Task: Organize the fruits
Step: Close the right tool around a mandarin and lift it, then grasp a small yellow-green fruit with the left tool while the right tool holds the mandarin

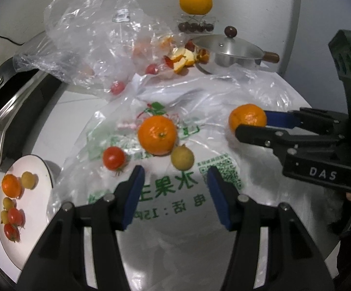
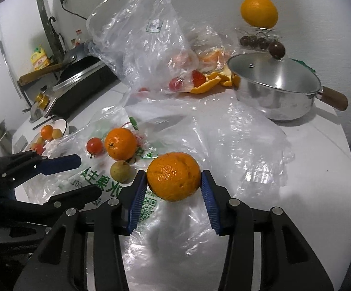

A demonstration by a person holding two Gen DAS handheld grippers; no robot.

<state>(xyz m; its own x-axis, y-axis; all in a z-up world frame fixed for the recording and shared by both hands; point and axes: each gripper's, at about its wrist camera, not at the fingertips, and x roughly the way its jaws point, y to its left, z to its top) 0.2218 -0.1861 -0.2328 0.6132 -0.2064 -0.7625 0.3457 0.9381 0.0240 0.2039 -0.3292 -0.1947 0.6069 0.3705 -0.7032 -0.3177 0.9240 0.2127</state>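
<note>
The right tool [image 2: 174,185] is gripping one orange [image 2: 173,175] above the plastic bag [image 2: 224,145]. The left tool [image 1: 175,194] is standing half open and empty near three fruits: one orange [image 1: 157,134], one tomato [image 1: 113,157], one yellowish fruit [image 1: 182,157].

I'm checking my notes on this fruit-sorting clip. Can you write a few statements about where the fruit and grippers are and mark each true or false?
1. The right gripper is shut on an orange. True.
2. The left gripper holds a tomato. False: nothing is between its pads; the tomato lies on the printed bag.
3. The plate already has fruit on it. True.
4. The pot has no lid. False: a lid with a dark knob covers it.
5. A second orange lies on the printed bag beside a small yellow fruit. True.
</note>
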